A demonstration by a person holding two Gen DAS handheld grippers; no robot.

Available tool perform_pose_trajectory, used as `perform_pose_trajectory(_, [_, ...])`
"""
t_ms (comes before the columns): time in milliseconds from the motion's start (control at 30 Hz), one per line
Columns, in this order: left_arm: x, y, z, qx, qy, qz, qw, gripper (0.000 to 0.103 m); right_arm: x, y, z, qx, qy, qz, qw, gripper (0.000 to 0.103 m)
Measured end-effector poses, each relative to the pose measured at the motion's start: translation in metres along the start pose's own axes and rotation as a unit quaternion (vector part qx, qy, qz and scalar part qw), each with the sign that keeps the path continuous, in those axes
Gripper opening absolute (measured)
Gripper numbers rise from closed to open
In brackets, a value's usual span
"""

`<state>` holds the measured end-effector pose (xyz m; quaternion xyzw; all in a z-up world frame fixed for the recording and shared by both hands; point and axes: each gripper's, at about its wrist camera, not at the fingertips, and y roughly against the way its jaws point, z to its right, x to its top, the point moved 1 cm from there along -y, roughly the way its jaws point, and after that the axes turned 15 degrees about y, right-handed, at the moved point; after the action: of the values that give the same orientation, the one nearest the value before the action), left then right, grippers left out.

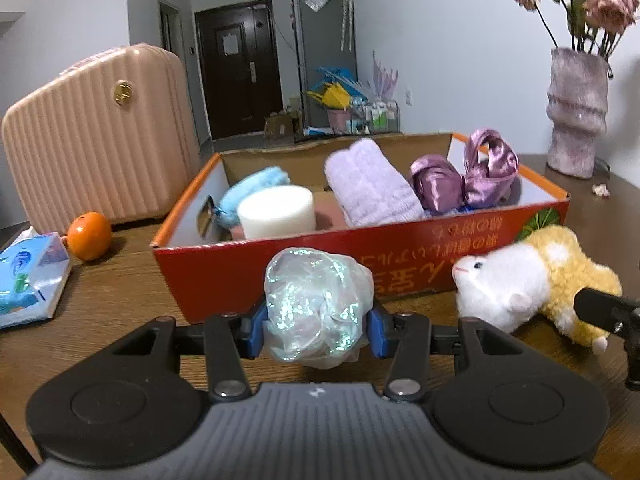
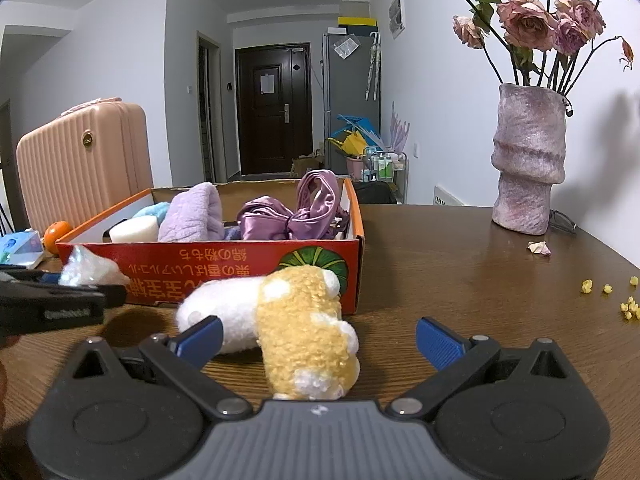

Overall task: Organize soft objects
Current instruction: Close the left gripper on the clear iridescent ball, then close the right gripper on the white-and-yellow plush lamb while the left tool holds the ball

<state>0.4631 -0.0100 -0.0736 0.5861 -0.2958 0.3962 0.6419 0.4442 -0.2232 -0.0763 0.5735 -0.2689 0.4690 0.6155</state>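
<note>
My left gripper (image 1: 316,330) is shut on a crumpled iridescent mesh puff (image 1: 316,304), its blue pads (image 1: 256,330) pressing both sides, just in front of the red cardboard box (image 1: 224,276). The box holds a white sponge (image 1: 276,214), a light blue cloth (image 1: 256,186), a folded lilac towel (image 1: 372,188) and purple satin pieces (image 1: 464,180). A yellow and white plush toy (image 2: 296,332) lies on the wooden table before the box. My right gripper (image 2: 320,340) stands open with the plush between its spread fingers, the pads apart from it. The puff (image 2: 88,266) also shows at the left of the right wrist view.
A pink ribbed suitcase (image 1: 96,136) stands at the left behind an orange (image 1: 89,235) and a blue tissue pack (image 1: 28,276). A mauve vase (image 2: 528,160) with dried roses stands at the right. Petals and yellow crumbs (image 2: 624,300) lie on the table's right side.
</note>
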Motion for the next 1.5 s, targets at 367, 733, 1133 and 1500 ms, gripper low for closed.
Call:
perform_pose_trajectory(367, [0.004, 0.036, -0.019, 0.001, 0.034, 0.039, 0.9987, 0.049, -0.002, -0.003, -0.001, 0.004, 0.0, -0.006, 1.0, 0.103])
perform_pose_trajectory(733, [-0.003, 0.046, -0.024, 0.006, 0.031, 0.04, 0.9987, 0.049, -0.001, -0.02, -0.005, -0.001, 0.025, -0.032, 0.999, 0.103])
perform_pose_trajectory(1133, [-0.005, 0.044, -0.022, 0.009, 0.026, 0.037, 0.9989, 0.049, 0.005, -0.047, -0.001, 0.028, 0.013, -0.059, 0.998, 0.099])
perform_pose_trajectory(1500, [-0.005, 0.044, -0.022, 0.009, 0.026, 0.037, 0.9989, 0.049, 0.004, -0.042, -0.005, 0.058, 0.021, -0.048, 0.997, 0.072])
